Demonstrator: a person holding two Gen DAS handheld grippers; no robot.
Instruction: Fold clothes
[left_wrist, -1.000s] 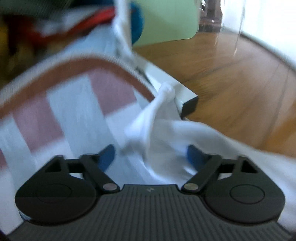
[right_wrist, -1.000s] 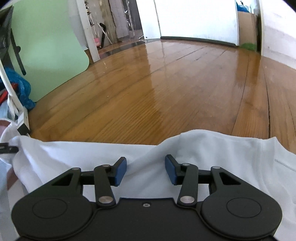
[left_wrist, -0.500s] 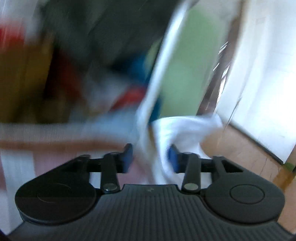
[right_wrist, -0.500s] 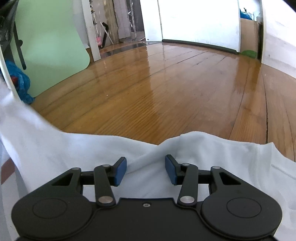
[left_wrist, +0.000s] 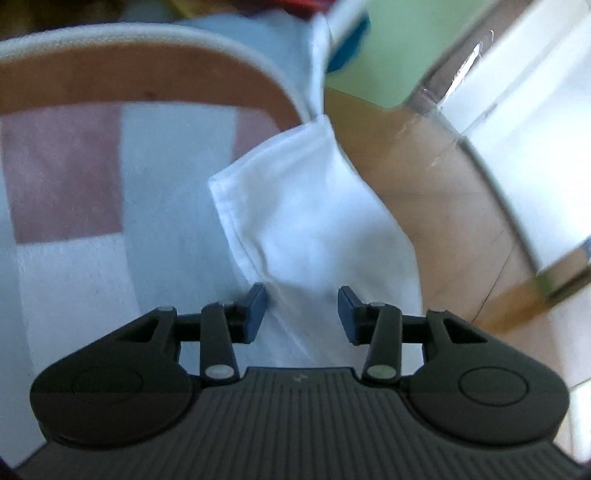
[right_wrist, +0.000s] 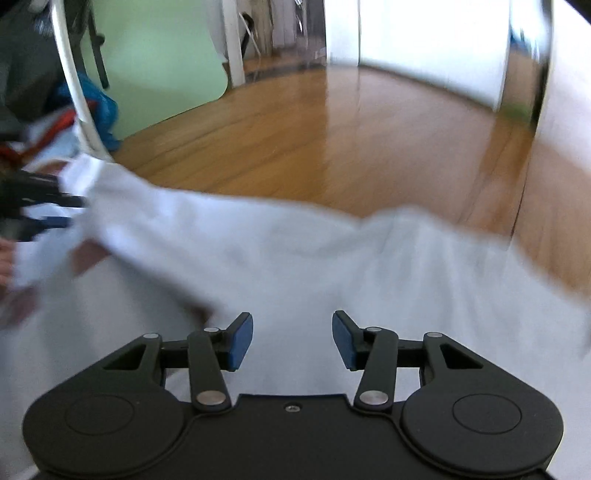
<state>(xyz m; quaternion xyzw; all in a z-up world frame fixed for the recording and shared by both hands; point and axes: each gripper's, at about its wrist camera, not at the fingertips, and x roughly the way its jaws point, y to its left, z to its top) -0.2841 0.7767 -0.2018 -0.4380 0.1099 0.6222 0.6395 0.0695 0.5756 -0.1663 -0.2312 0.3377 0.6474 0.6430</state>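
A white garment (left_wrist: 317, 221) was spread along the far edge of the checked surface (left_wrist: 74, 266); both tongs, left (left_wrist: 301, 314) and right (right_wrist: 291, 341), were parted, gripping nothing. A fold seemed underway; a fresh edge-grip was called for.

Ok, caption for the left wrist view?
Left gripper, fingers apart, over a white garment on a checked cloth.

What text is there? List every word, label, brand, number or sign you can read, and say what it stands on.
None can be read.
The left tongs carry a small pale mark on the ribbed body, too small to read.
The white garment, the checked cloth and the green board show no print.
The right wrist view is blurred.
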